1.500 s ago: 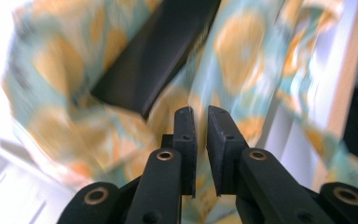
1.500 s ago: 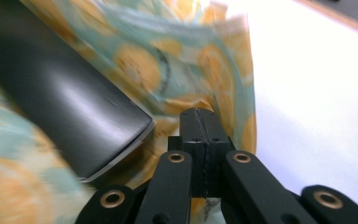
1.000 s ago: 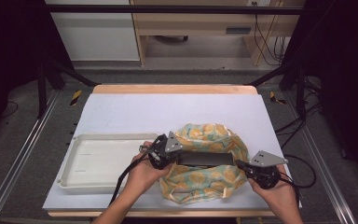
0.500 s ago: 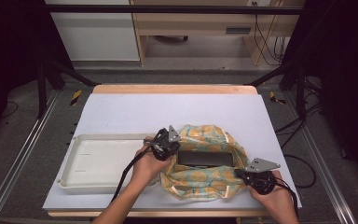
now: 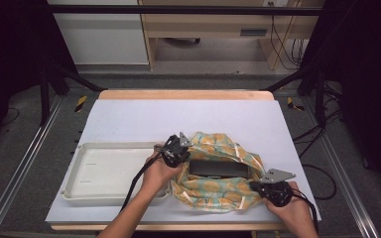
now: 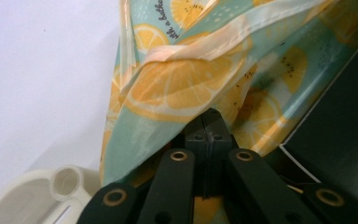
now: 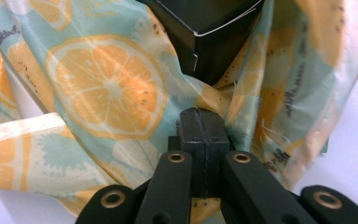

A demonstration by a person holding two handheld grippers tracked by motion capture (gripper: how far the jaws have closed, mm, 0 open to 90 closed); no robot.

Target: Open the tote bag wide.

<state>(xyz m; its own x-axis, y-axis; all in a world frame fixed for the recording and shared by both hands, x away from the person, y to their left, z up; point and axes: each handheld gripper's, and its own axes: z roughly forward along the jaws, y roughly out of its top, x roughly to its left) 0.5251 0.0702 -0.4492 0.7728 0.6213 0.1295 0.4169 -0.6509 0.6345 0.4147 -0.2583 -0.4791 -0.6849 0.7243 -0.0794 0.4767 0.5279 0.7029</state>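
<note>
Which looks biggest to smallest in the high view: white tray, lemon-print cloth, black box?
1. White tray, though its lead over the cloth is slight.
2. Lemon-print cloth, bunched around the box.
3. Black box, partly covered, clearly smallest.

A thin, slightly glossy printed cloth (image 7: 107, 88) is seen around a matt black box (image 7: 214, 28); the tray (image 5: 104, 171) appears smooth plastic.

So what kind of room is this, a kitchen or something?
More likely a lab or recording workshop than a kitchen. The white-topped table sits inside a dark metal frame, loose cables hang by a bare desk behind, and a person works a lemon-print cloth with hand-held grippers.
</note>
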